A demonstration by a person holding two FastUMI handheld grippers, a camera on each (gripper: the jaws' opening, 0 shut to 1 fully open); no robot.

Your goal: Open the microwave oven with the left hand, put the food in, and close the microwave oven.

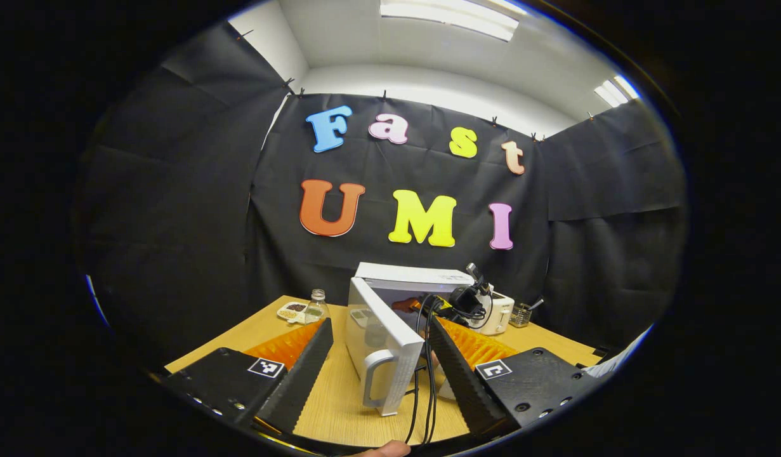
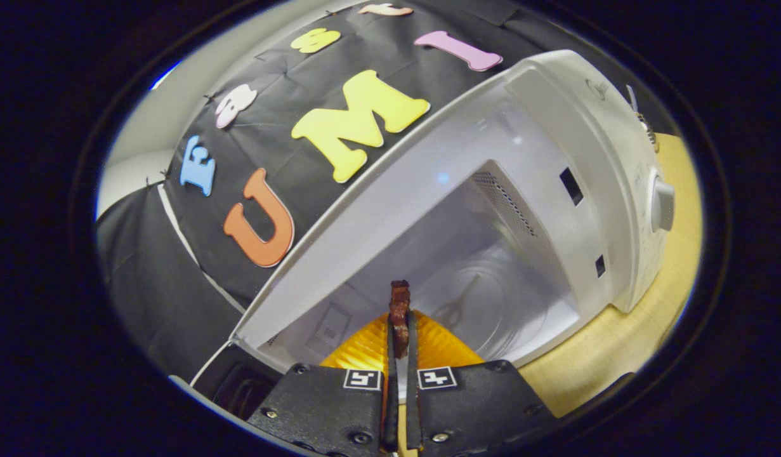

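Door swung wide, the right hand-held gripper (image 2: 400, 330) pinches the food (image 2: 400, 303) at the microwave oven's (image 2: 555, 190) mouth; next, release at twelve o'clock inside; the left hand-held gripper (image 1: 380, 355) gapes empty.

A staged kitchen corner inside a recording booth: black cloth walls (image 1: 174, 190) pinned up under an office ceiling with strip lights (image 1: 450, 14), and a light wooden table (image 1: 339, 393) carrying a white microwave oven (image 1: 403, 285), a white toaster (image 1: 495, 312) and a glass bottle (image 1: 316, 304).

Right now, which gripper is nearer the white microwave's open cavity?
Right. The right gripper, shut on a dark brown strip of food, is at the cavity mouth. The left gripper hangs open, back beyond the swung-out door.
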